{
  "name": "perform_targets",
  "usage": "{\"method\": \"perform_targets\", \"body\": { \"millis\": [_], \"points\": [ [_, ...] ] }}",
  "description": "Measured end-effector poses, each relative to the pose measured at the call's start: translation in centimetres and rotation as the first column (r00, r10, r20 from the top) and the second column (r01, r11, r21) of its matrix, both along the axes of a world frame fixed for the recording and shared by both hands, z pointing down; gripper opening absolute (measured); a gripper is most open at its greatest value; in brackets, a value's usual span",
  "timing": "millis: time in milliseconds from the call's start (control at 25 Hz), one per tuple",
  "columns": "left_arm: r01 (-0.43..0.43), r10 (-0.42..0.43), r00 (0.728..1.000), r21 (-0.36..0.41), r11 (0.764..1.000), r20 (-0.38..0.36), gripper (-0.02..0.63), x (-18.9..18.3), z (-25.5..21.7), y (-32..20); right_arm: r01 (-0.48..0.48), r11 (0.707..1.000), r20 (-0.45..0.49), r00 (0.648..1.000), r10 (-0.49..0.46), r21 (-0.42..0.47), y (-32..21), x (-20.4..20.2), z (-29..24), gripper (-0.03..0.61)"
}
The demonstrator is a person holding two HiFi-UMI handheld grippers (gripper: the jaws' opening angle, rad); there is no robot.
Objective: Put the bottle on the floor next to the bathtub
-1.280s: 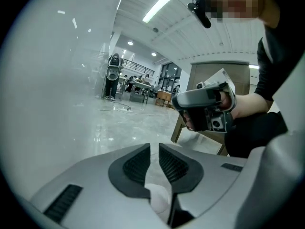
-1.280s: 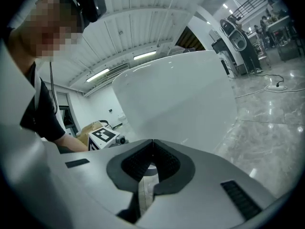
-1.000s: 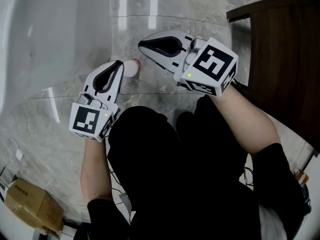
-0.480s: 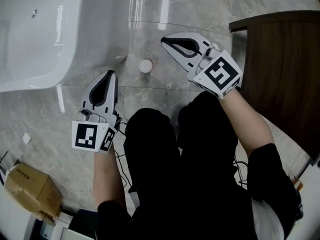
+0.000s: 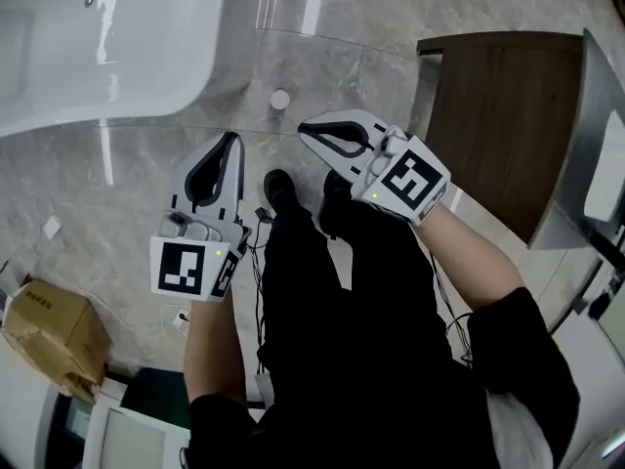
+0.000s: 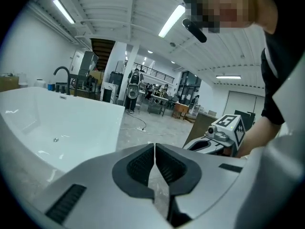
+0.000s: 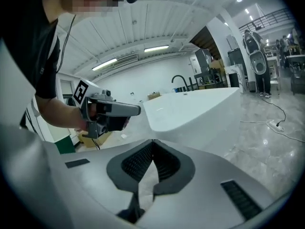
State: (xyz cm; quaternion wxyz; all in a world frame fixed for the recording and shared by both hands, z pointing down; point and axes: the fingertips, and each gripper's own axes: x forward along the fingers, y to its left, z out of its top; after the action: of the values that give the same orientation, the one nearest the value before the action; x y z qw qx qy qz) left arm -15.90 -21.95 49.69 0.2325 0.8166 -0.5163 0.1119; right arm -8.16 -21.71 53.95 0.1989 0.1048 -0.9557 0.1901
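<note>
Two claws closed, both empty — bottle down by the tub.
My left claw (image 5: 231, 141) and right claw (image 5: 305, 131) each have their jaws pressed together with nothing between them, and both are held above the floor (image 5: 117, 174). The bottle (image 5: 280, 99) stands apart from both claws, on the floor just beside the bathtub (image 5: 146, 57) — upright, as far as I can tell from above. I judge the placing step done; the next move calls only for steering clear of the bottle.

Grey marble floor (image 5: 117, 193) by a white bathtub (image 5: 117, 37)
A bottle (image 5: 280, 99) stands just beside the bathtub; a cardboard box (image 5: 49, 330) sits well apart.
</note>
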Motion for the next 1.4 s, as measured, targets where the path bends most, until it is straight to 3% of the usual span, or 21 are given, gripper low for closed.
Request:
{"method": "perform_targets", "body": {
  "millis": [280, 520, 720, 920, 1200, 1400],
  "points": [
    [-0.021, 0.020, 0.999, 0.036, 0.999, 0.032, 0.023, 1.7, -13.2, 3.3, -0.007, 1.000, 0.090, 0.996, 0.009, -0.017, 4.3, -1.0, -14.1, 0.028],
    [-0.041, 0.041, 0.999, 0.007, 0.999, 0.028, 0.023, 4.3, -19.4, 7.0, -0.016, 1.000, 0.079, 0.997, 0.017, -0.022, 8.1, 1.0, -20.3, 0.028],
    [-0.003, 0.003, 1.000, -0.005, 1.000, -0.012, 0.023, 5.9, -22.3, 10.2, -0.113, 0.993, 0.072, 0.991, 0.114, -0.014, 9.7, 4.1, -24.9, 0.028],
    [0.079, -0.079, 0.997, 0.002, 0.997, -0.008, 0.023, 5.7, -27.7, 12.3, -0.222, 0.973, 0.136, 0.968, 0.213, 0.056, 10.4, 7.6, -31.9, 0.028],
    [0.110, -0.113, 0.993, 0.081, 0.991, 0.030, 0.023, 4.1, -35.9, 12.1, -0.280, 0.945, 0.217, 0.946, 0.242, 0.166, 9.2, 8.7, -40.2, 0.028],
    [0.095, -0.101, 0.994, 0.162, 0.982, 0.031, 0.023, 2.3, -40.2, 10.9, -0.329, 0.929, 0.299, 0.915, 0.269, 0.168, 8.1, 6.6, -44.8, 0.028]
  ]
}}
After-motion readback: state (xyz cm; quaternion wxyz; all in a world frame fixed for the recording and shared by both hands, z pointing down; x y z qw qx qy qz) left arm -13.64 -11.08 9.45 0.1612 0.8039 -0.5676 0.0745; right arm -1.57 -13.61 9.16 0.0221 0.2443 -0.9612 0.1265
